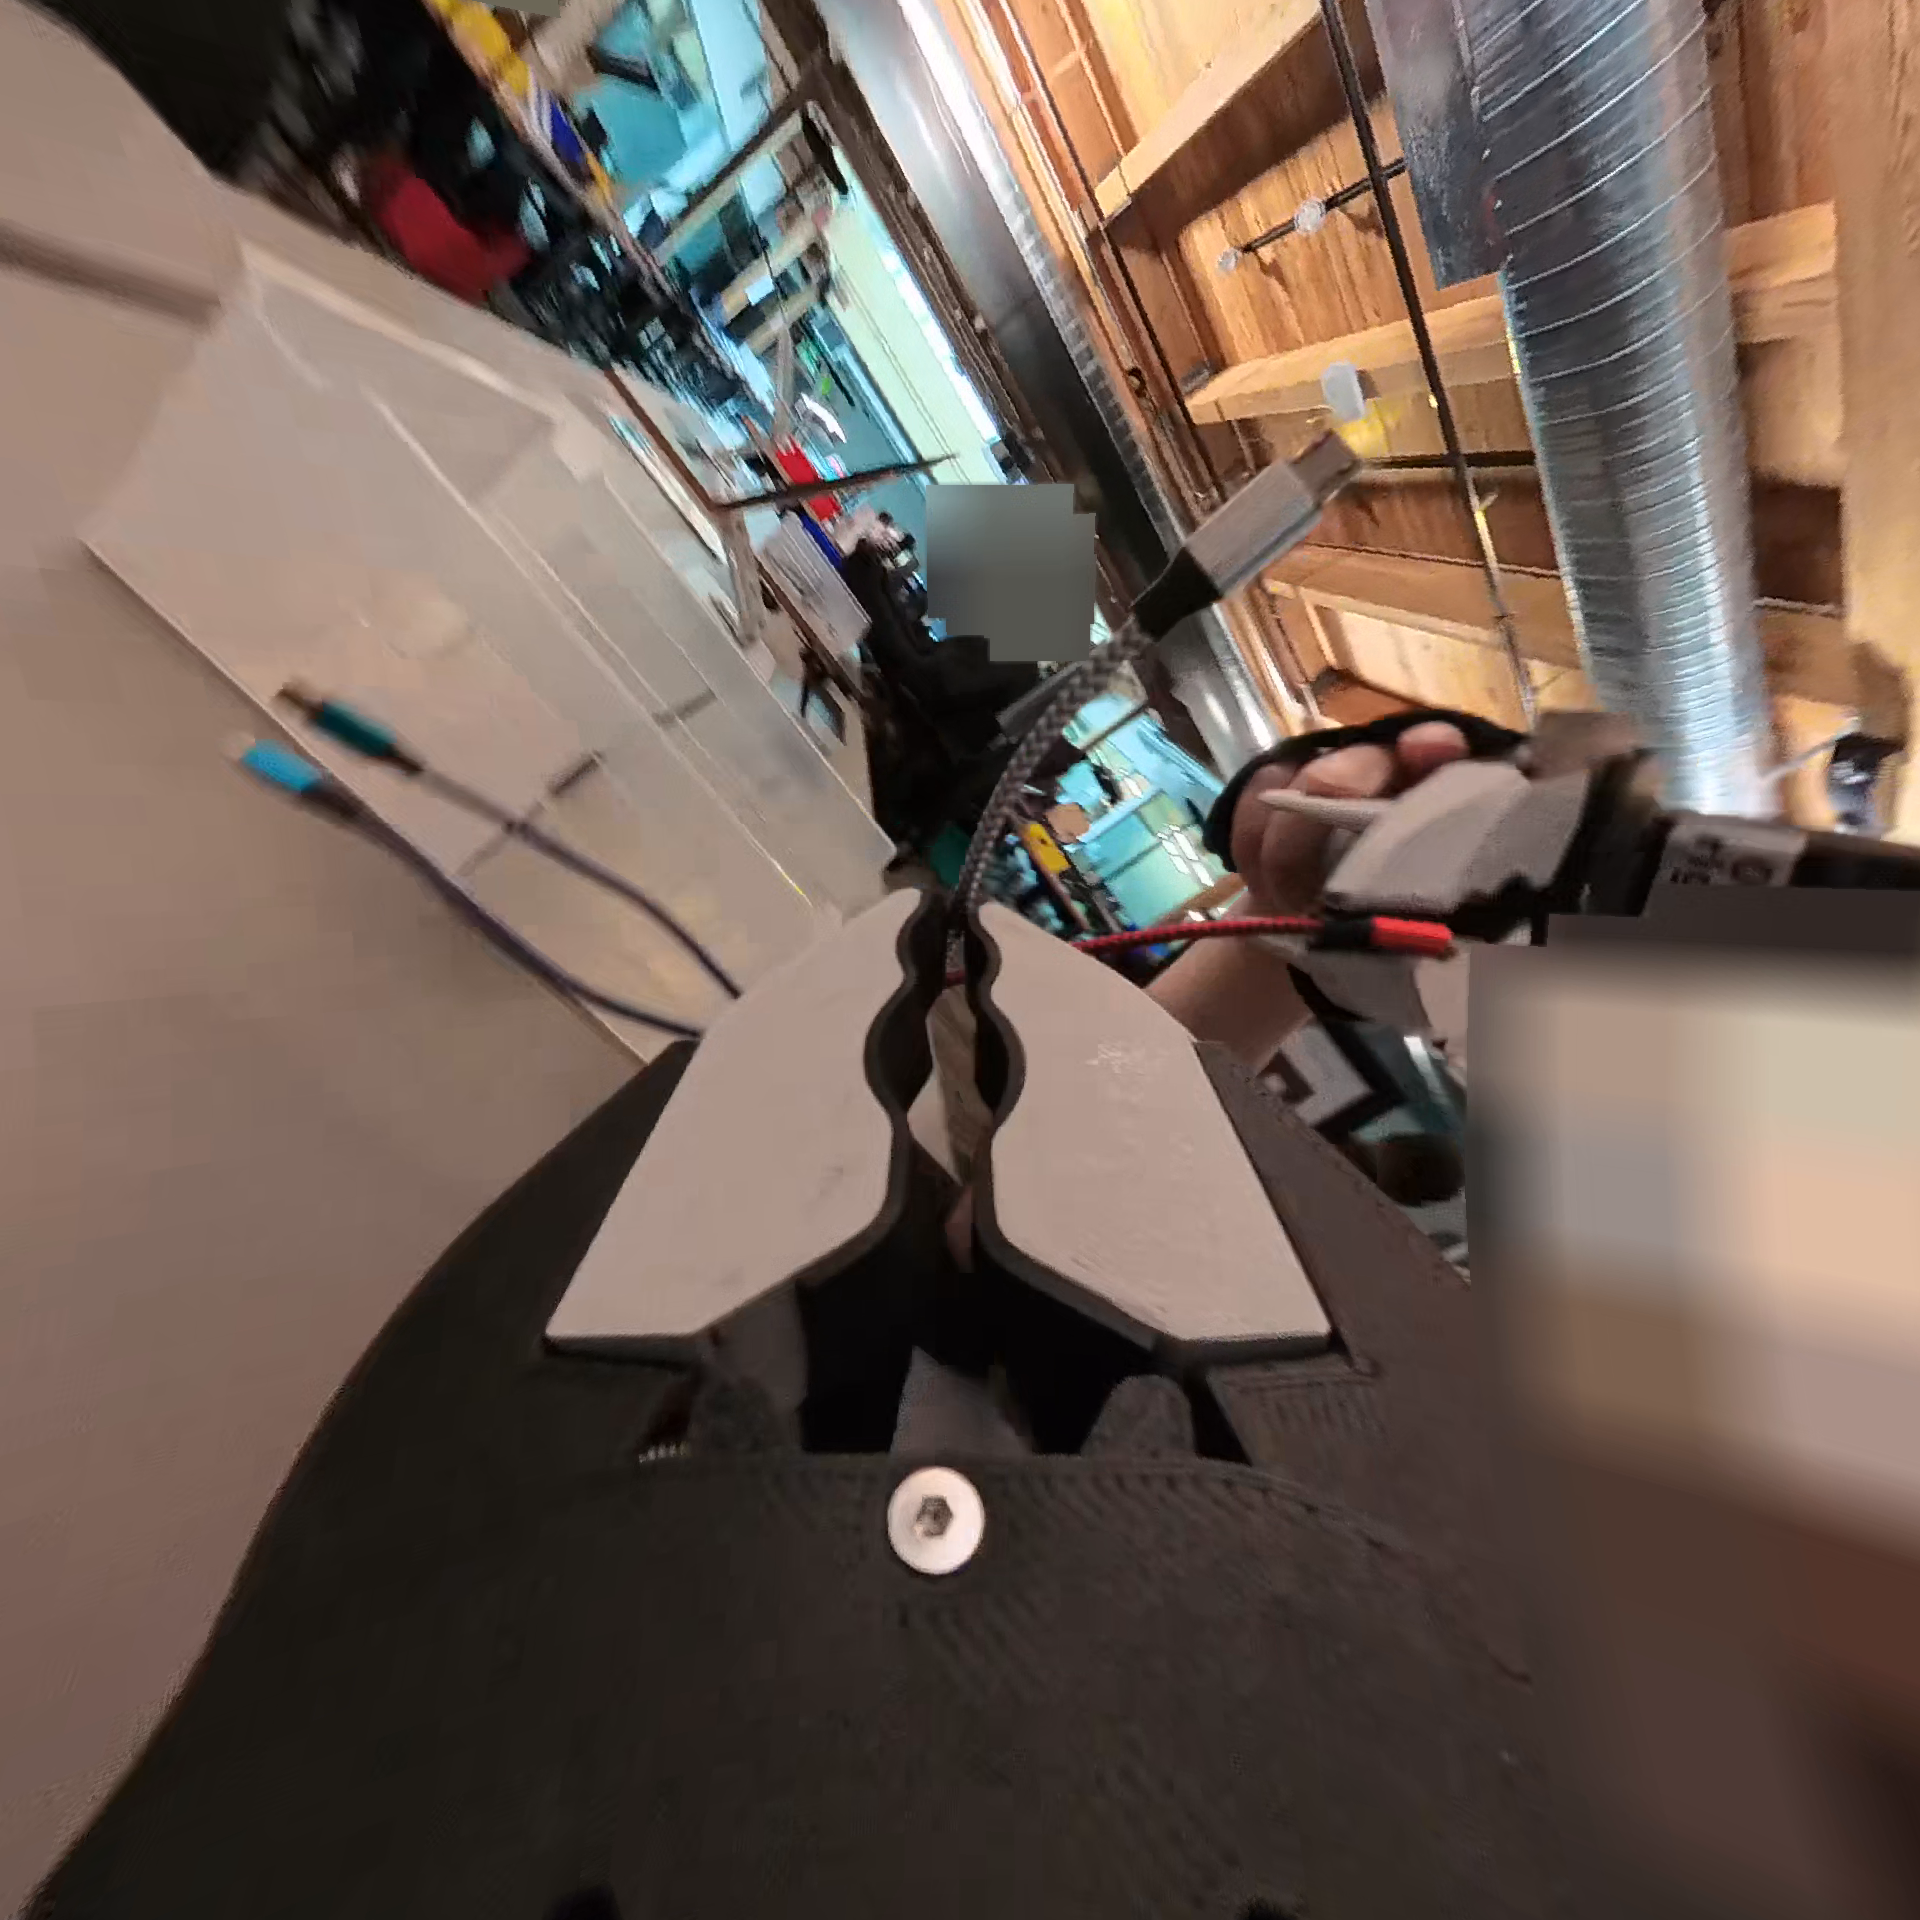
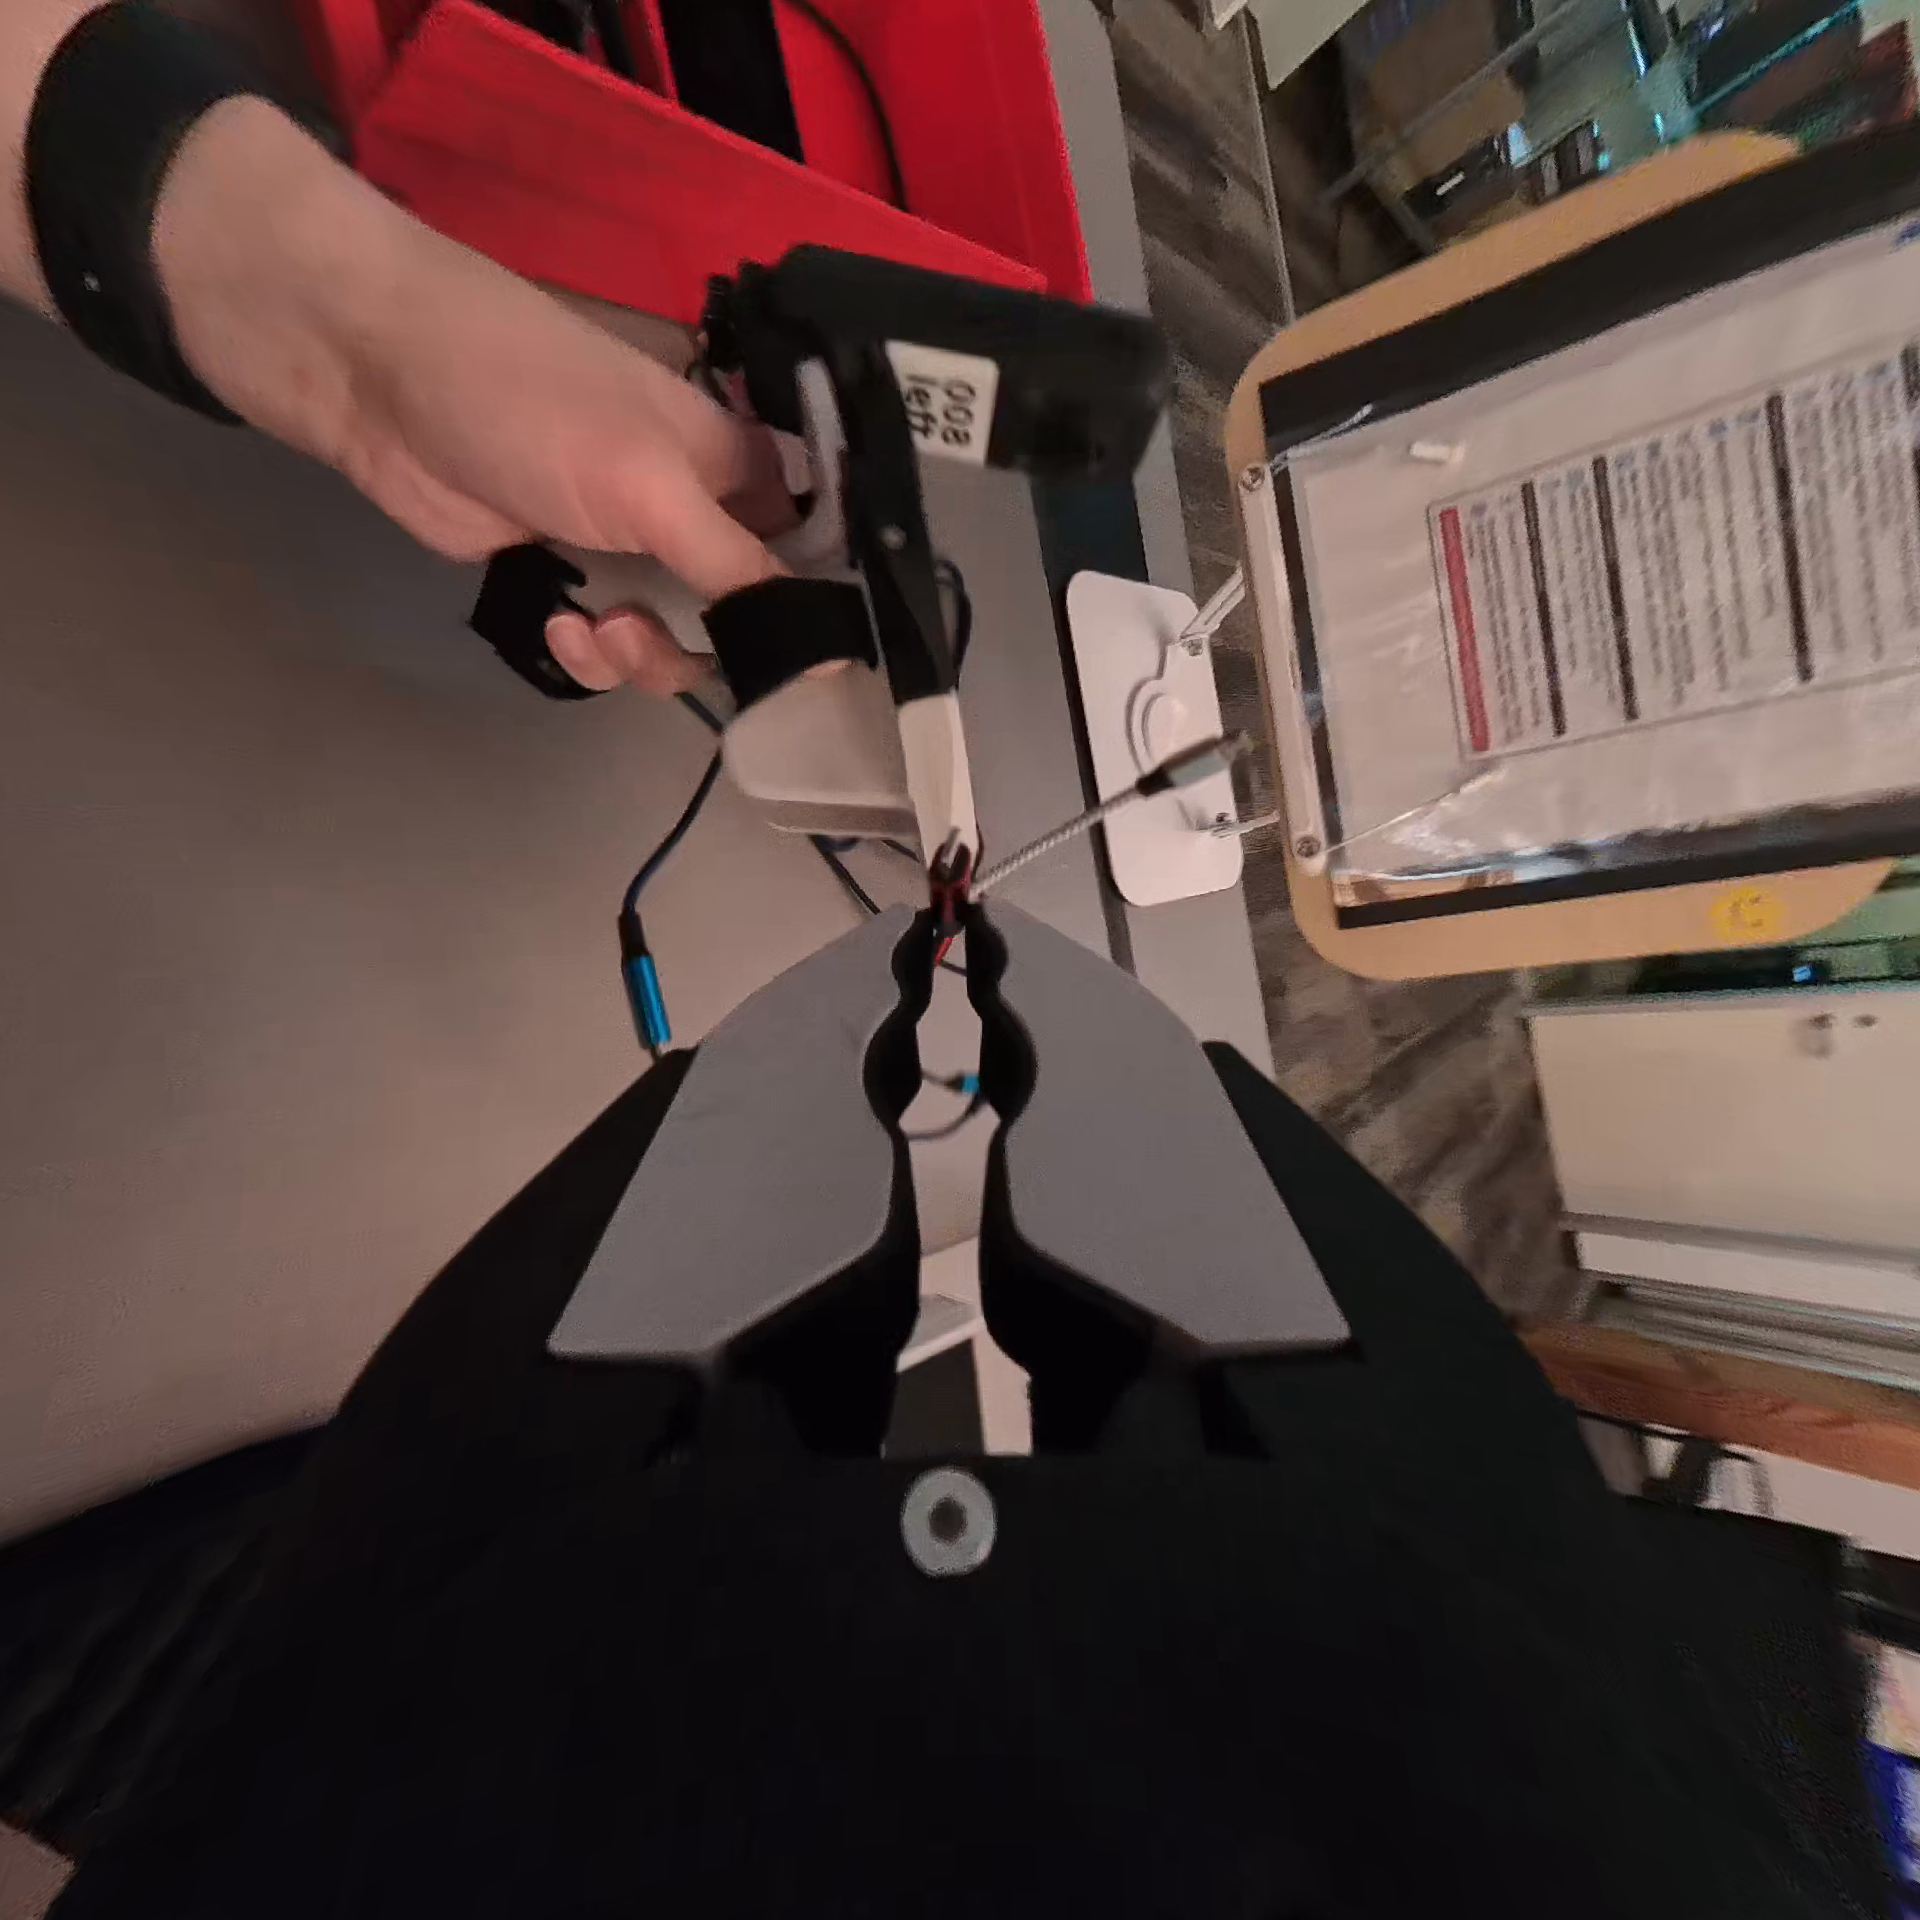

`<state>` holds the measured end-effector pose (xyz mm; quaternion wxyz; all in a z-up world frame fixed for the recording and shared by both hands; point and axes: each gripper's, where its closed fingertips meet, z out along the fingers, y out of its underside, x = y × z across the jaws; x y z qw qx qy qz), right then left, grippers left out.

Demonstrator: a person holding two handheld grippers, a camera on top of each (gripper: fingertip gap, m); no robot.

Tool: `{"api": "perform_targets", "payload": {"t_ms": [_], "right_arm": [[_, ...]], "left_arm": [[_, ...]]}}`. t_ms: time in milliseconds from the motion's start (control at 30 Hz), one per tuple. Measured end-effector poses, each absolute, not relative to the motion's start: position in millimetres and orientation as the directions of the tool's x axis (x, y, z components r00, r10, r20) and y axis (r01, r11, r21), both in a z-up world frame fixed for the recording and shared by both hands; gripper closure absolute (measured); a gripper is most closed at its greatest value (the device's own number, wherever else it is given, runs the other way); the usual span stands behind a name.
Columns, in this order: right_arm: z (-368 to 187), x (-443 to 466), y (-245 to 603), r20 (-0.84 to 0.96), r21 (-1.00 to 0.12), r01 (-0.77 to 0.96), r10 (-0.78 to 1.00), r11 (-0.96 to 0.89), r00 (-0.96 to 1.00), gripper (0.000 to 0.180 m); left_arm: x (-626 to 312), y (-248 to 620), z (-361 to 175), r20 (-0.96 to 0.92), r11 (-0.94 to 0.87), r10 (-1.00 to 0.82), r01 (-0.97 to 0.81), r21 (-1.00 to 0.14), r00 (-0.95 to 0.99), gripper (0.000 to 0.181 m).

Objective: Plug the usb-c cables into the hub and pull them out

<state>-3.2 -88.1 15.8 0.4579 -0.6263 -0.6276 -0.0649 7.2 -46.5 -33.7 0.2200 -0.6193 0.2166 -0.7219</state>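
Observation:
My left gripper (image 1: 951, 920) is shut on a grey braided cable (image 1: 1023, 769) that arcs up to a silver plug (image 1: 1247, 530). A red braided cable (image 1: 1164, 935) also comes out from between its fingertips. It runs right to a red plug (image 1: 1392, 935) held in my shut right gripper (image 2: 951, 920). In the right wrist view the left gripper (image 2: 951, 857) meets mine tip to tip, and the silver plug (image 2: 1195, 769) sticks out to the right. Two blue-plug cables (image 1: 353, 722) lie on the table. I cannot make out the hub.
A clear box (image 1: 416, 520) stands on the pale table (image 1: 156, 1039) behind the blue cables. A wooden board with a printed sheet (image 2: 1558, 623) on a white base (image 2: 1153, 727) stands to the right. A red object (image 2: 675, 156) is behind the hand (image 2: 468, 416).

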Motion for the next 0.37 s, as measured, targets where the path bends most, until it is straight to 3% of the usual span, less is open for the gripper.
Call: {"api": "perform_targets", "payload": {"t_ms": [100,200,367], "right_arm": [[8,6,-68,0.574,-0.565,0.816,0.768,0.120,0.285,0.174],[-4,17,-53,0.537,-0.568,0.821,0.783,0.060,0.314,0.175],[-11,19,-58,0.496,-0.577,0.814,0.821,0.070,0.281,0.179]], "left_arm": [[1,-42,-24,0.679,-0.682,-0.731,0.117,-0.722,-0.070,0.178],[0,-48,-13,0.534,-0.534,-0.845,0.137,-0.835,-0.037,0.179],[-2,-59,0,0.484,-0.497,-0.867,0.166,-0.851,-0.116,0.178]]}}
